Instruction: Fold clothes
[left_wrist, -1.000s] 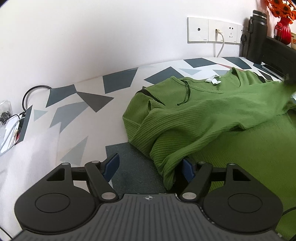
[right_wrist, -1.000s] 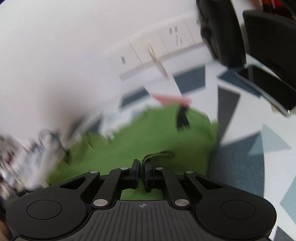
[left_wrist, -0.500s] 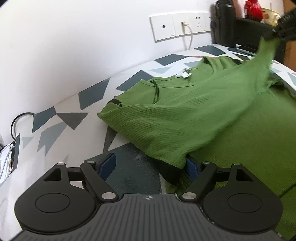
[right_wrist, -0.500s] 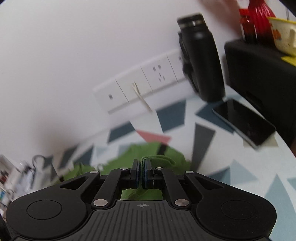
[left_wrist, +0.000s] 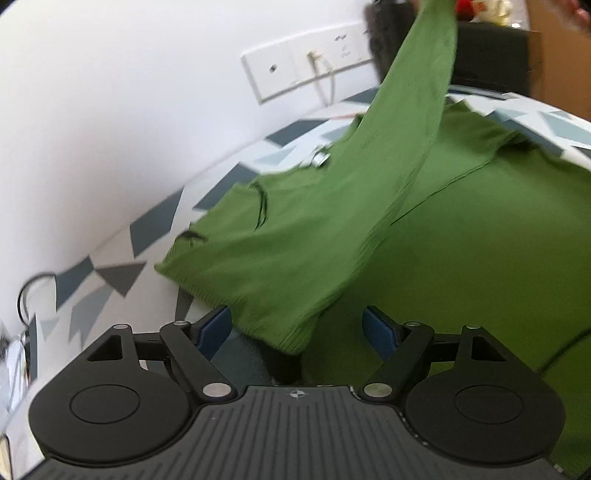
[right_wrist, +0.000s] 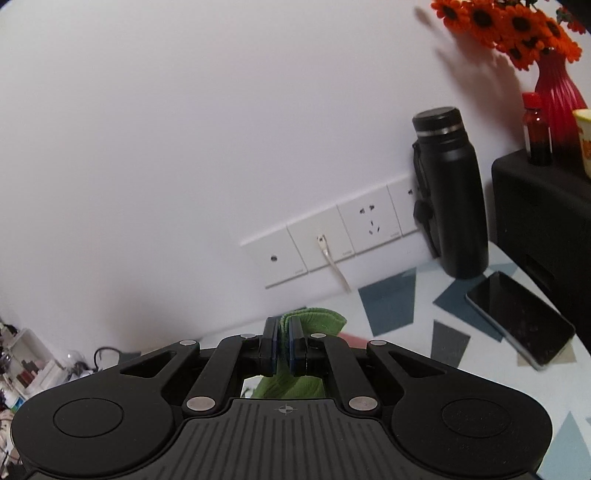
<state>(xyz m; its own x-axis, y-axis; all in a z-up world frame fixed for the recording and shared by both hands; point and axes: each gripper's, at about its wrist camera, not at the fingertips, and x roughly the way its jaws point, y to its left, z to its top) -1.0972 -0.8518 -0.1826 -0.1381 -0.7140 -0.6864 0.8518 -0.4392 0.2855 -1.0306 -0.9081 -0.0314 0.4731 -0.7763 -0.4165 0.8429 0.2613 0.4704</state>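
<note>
Honestly, green ribbed sweater (left_wrist: 461, 266) looks soft and floppy; right gripper (right_wrist: 282, 349) pinches its sleeve, left gripper (left_wrist: 297, 328) gapes by the cuff.

The left gripper (left_wrist: 297, 326) tilts downward, its jaws spread wide with nothing pressed between the blue pads. The right gripper (right_wrist: 283, 345) points more level, jaws clamped tight on a green sleeve (right_wrist: 314, 319).

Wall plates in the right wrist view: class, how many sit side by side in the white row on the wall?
3 visible: a blank-looking plate at the left, a middle plate with a cable plugged in, and a socket plate. A further plate may be hidden behind the black bottle.
</note>
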